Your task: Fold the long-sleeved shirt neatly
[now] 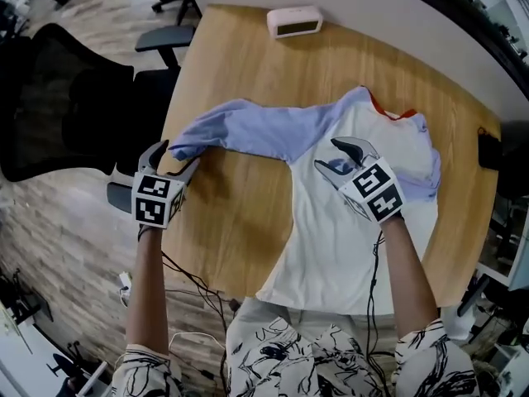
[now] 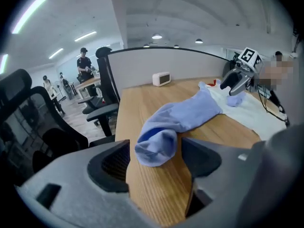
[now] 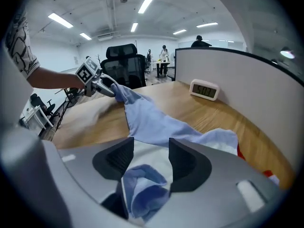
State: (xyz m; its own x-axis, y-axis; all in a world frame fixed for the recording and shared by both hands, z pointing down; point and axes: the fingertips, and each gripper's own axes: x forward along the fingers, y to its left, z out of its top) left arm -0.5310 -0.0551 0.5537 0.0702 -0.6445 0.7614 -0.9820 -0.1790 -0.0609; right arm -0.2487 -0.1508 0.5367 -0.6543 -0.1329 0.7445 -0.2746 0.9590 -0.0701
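- long-sleeved shirt (image 1: pixel 331 222) lies flat on the table (image 1: pixel 231 230), one sleeve stretched sideways, likely ready for folding inward.
- left gripper (image 1: pixel 172 160): jaws apart, straddling that sleeve's cuff (image 2: pixel 154 146), unpinched.
- right gripper (image 1: pixel 340 160): released, other cuff (image 3: pixel 142 189) loose between its jaws, over the shirt body.

Long-sleeved shirt (image 1: pixel 339 246): white body, lavender sleeves, red-lined collar (image 1: pixel 388 111). Lies flat on worktop (image 1: pixel 240 222), collar at far side, hem draped over near edge. One sleeve (image 1: pixel 264 131) stretched out left, its cuff (image 1: pixel 186 145) near the worktop's left edge. Other cuff (image 1: pixel 339 168) bunched on the chest.
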